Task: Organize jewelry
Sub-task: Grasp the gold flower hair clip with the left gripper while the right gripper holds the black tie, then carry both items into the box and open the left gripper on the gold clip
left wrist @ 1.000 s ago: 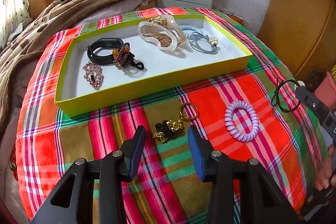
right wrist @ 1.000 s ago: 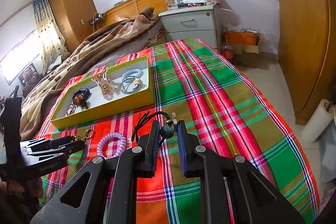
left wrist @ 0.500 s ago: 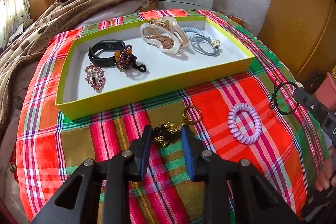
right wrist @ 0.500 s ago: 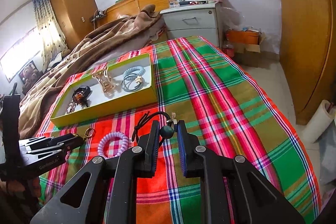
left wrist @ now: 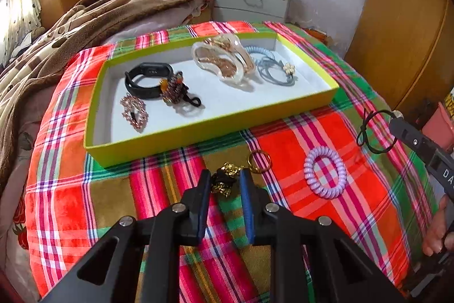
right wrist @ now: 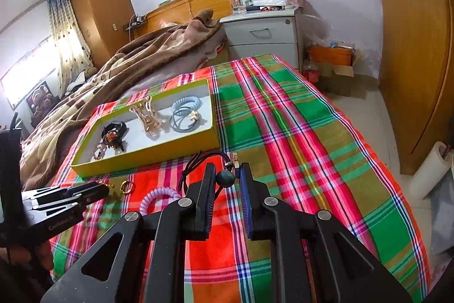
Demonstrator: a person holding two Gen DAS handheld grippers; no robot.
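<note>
Left tool (left wrist: 225,183) closing around gold-and-black hair tie (left wrist: 225,179), near bed's front edge, before green tray (left wrist: 198,132).
Light, lumpy, soft; pinch the beaded cluster. Right tool (right wrist: 225,179) clamps black elastic (right wrist: 204,161).

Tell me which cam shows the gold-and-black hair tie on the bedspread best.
Left wrist view: the gold-and-black hair tie sits centred between the left gripper's closing jaws, in close detail. In the right wrist view only a gold sliver shows beyond that gripper's tip.
</note>
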